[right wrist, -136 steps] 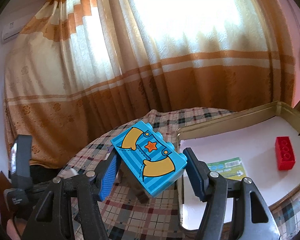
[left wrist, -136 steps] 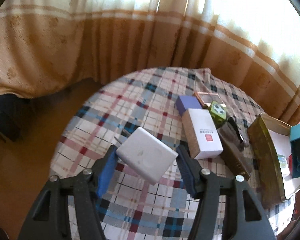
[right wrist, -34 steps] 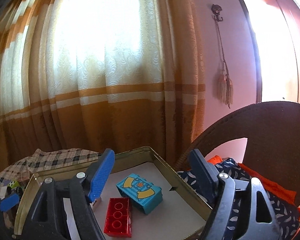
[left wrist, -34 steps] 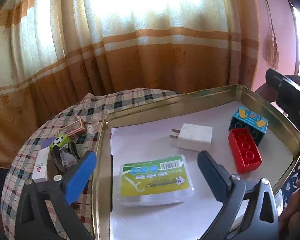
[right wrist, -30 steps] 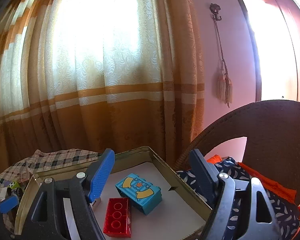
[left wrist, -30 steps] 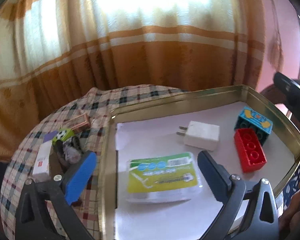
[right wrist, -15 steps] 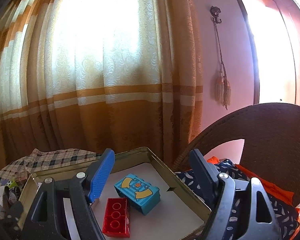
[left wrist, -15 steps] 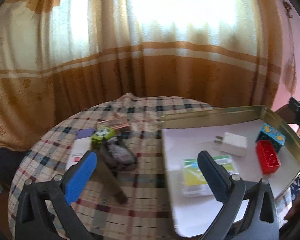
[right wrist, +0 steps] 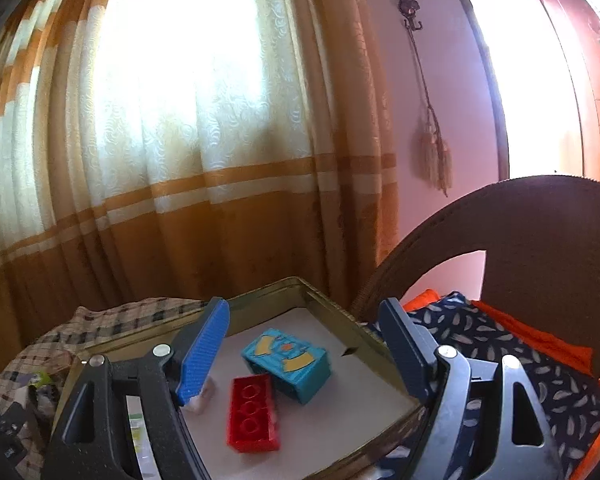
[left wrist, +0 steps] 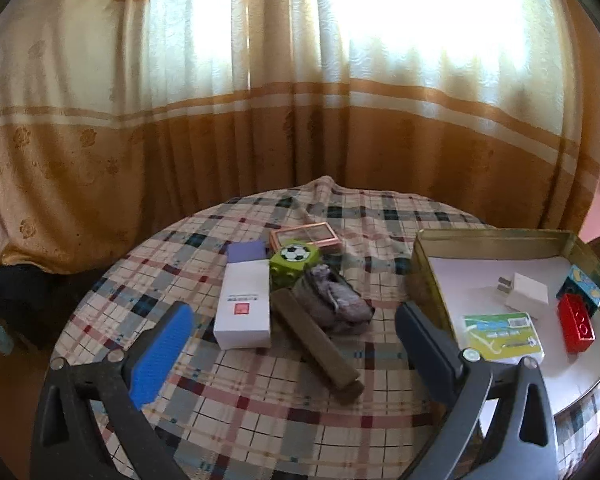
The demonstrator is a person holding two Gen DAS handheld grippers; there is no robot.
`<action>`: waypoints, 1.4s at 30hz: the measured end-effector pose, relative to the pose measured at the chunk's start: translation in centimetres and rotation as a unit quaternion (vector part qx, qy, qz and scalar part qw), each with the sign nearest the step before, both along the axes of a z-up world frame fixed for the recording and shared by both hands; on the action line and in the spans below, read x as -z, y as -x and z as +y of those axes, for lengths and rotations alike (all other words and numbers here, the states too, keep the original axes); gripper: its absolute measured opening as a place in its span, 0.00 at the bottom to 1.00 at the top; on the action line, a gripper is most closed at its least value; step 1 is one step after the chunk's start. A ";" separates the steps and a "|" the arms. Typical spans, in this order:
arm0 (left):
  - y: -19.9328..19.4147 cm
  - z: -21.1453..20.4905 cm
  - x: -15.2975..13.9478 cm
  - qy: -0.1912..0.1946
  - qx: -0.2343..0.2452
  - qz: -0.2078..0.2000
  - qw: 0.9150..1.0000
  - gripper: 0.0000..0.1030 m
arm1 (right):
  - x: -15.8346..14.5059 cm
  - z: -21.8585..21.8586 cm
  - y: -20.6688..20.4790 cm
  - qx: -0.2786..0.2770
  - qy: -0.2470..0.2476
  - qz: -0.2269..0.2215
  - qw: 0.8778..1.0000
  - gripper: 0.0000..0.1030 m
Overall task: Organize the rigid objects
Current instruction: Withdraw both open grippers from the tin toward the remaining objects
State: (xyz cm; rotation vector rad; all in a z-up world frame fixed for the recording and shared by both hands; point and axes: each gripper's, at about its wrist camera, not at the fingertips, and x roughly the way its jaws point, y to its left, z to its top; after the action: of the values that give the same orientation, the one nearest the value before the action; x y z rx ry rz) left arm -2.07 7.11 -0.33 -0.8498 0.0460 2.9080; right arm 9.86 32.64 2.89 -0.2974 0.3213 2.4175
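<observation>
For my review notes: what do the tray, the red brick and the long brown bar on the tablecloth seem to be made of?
Tray: likely thin metal, gold finish; its walls gleam and reflect. Red brick: glossy moulded plastic, with round studs and highlights. Long brown bar: matte, dull olive-brown with no shine; could be wood or card, I cannot tell.

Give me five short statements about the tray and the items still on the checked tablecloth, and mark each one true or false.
1. The red brick lies inside the gold tray. True.
2. The white charger sits on the tablecloth. False: it lies in the tray.
3. The left gripper holds the white box. False: its jaws are open and empty.
4. The green soccer cube is outside the tray. True.
5. The right gripper grips the blue block. False: the block rests in the tray, jaws open.
</observation>
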 end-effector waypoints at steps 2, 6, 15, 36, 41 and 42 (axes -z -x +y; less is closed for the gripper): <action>0.0 -0.4 0.0 -0.010 0.000 -0.003 1.000 0.99 | 0.1 -0.9 0.1 -0.017 0.003 -0.003 1.000 0.77; 0.1 -1.1 -0.1 -0.018 0.002 -0.007 1.000 1.00 | -0.1 -3.3 -0.7 -0.040 -0.001 0.025 0.999 0.77; 2.5 -7.3 0.0 -0.030 -0.056 -0.021 0.998 0.99 | 0.1 -9.0 0.3 -0.113 -0.004 0.024 0.993 0.77; 5.5 -15.3 2.9 -0.106 -0.138 -0.115 0.978 0.99 | 3.3 -21.9 11.0 -0.372 -0.006 -0.137 0.918 0.52; 5.8 -14.8 3.0 -0.101 -0.134 -0.124 0.978 0.99 | 5.2 -21.8 13.6 -0.376 0.027 -0.196 0.905 0.49; 5.8 -14.8 3.0 -0.098 -0.133 -0.125 0.978 0.99 | 5.5 -21.7 14.1 -0.377 0.037 -0.206 0.902 0.49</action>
State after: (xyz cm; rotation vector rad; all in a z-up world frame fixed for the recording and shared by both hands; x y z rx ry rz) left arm -7.91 -7.66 -3.36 -1.2625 -0.3997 2.9444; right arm -4.20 10.92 -2.61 -1.1249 0.1062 2.9850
